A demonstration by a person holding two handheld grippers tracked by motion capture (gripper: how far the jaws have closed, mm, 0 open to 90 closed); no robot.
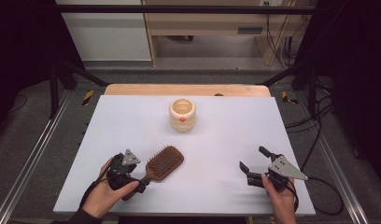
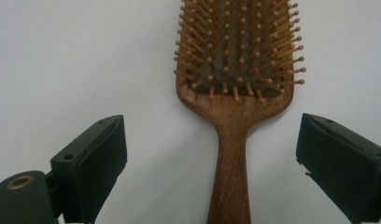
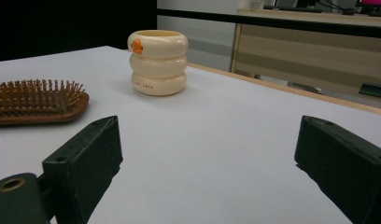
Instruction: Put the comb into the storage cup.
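A brown wooden paddle hairbrush (image 1: pixel 165 162) lies bristles up on the white table (image 1: pixel 132 121), left of the middle near the front. My left gripper (image 1: pixel 141 183), held in a hand, stands open astride the brush's handle. In the left gripper view the hairbrush handle (image 2: pixel 235 116) runs up between the two wide-apart jaws of the left gripper (image 2: pixel 210 135), and neither pad touches it. At the front right my right gripper (image 1: pixel 251 157) is open with nothing in it. A cream ringed cup (image 1: pixel 182 115) with an orange spot stands upright at the back middle.
In the right gripper view the cup (image 3: pixel 158 63) and the hairbrush (image 3: pixel 37 102) lie ahead and to the left of the right gripper (image 3: pixel 207 140). A wooden strip (image 1: pixel 186 89) edges the table's far side. Wooden furniture and cables stand beyond it.
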